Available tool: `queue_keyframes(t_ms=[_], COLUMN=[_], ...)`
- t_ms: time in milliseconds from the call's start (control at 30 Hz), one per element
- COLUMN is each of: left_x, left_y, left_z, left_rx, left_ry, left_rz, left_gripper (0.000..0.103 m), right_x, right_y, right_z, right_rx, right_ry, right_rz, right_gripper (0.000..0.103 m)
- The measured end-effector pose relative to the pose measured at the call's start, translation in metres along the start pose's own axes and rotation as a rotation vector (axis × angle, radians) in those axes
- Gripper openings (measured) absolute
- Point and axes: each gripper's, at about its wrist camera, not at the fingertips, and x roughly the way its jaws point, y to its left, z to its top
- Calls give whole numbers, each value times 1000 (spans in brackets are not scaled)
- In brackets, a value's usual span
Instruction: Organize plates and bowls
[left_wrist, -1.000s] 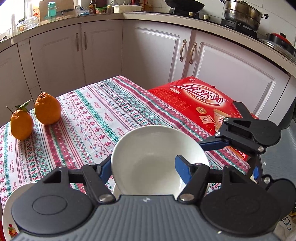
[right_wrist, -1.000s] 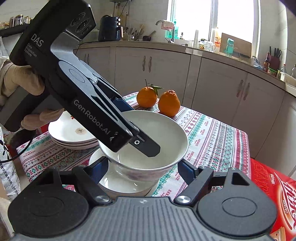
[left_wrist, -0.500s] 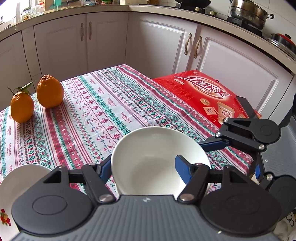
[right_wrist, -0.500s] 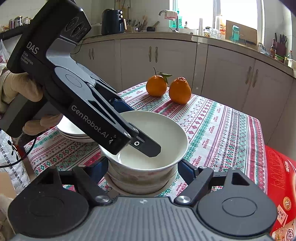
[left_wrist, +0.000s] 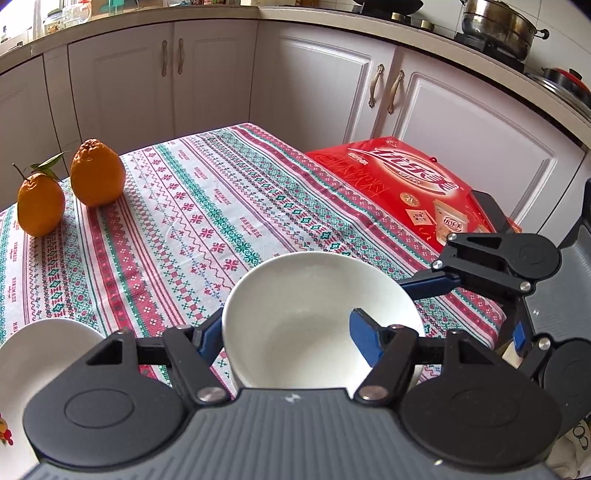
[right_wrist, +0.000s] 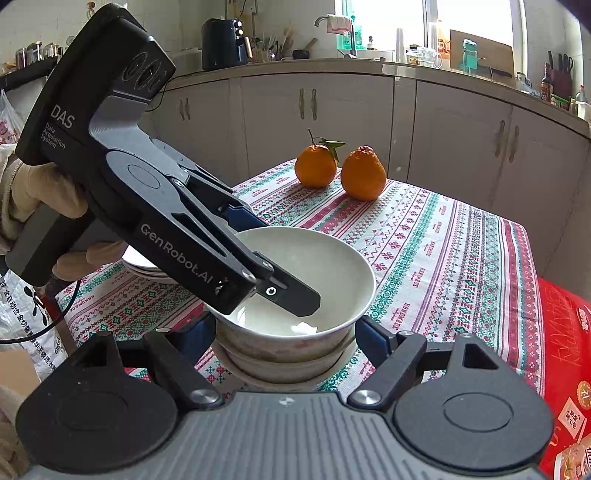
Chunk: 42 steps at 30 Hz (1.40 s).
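Your left gripper (left_wrist: 286, 330) is closed on the near rim of the white bowl (left_wrist: 314, 314), low centre of the frame, one finger inside and one outside. That bowl sits nested in a stack of bowls (right_wrist: 284, 354). Your right gripper (right_wrist: 284, 336) stands open, its fingers either side of the stack, not touching. Plates (right_wrist: 142, 264) sit at middle left.

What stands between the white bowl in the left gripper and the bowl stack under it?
Nothing visible does. The white bowl, pinched at its rim by the left gripper, appears nested directly in the bowl stack. The right gripper only flanks the stack's sides.
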Motion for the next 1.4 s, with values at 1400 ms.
queue_keyframes(t_ms=[1400], left_x=[-13], left_y=[-16], left_z=[-81], left_rx=[190], left_ry=[-17], left_rz=[48], left_gripper=[102], right_x=[8], right_y=[-4], right_z=[-32], right_rx=[-259], right_ry=[115], right_rz=[-42], right_gripper=[103])
